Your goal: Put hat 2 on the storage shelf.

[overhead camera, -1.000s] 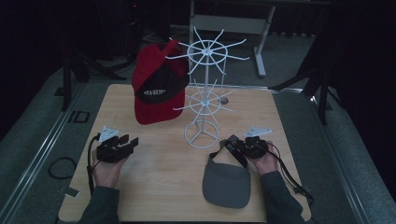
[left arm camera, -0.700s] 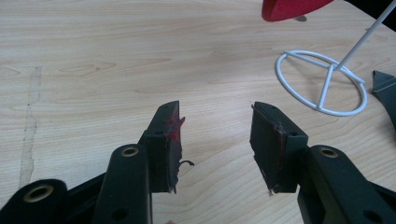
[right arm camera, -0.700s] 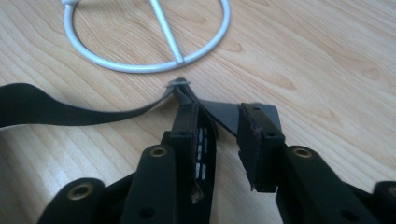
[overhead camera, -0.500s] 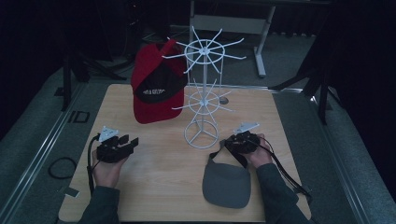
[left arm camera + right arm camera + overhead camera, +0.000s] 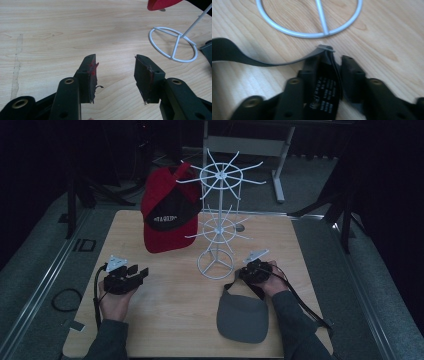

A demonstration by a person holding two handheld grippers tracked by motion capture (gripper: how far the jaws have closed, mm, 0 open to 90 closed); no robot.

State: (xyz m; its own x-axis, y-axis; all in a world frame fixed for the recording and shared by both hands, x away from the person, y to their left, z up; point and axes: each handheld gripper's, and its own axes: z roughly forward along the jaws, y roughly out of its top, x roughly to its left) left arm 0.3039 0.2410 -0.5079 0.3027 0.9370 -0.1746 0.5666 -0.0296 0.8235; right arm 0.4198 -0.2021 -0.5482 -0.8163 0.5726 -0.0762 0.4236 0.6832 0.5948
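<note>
A grey cap [image 5: 242, 317] lies flat on the wooden table [image 5: 170, 320], brim toward me. My right gripper [image 5: 248, 272] is shut on its back edge, just right of the white wire rack's base ring [image 5: 216, 265]. In the right gripper view, the black strap [image 5: 249, 58] and a labelled fold of fabric sit pinched in that gripper [image 5: 334, 62], close to the ring [image 5: 312, 32]. A red and black cap [image 5: 167, 217] hangs on the rack [image 5: 220, 175] at its left side. My left gripper [image 5: 142, 271] rests on the table at the left, open and holding nothing [image 5: 115, 65].
The rack's ring [image 5: 172, 45] stands right of the left gripper, with the red cap's brim [image 5: 162, 3] above it. A cable [image 5: 305, 305] trails from the right gripper over the table's right side. Bare wood lies between the two hands.
My right gripper has shifted a little left and forward toward the rack's base, drawing the grey cap's back edge with it. The left gripper has stayed put.
</note>
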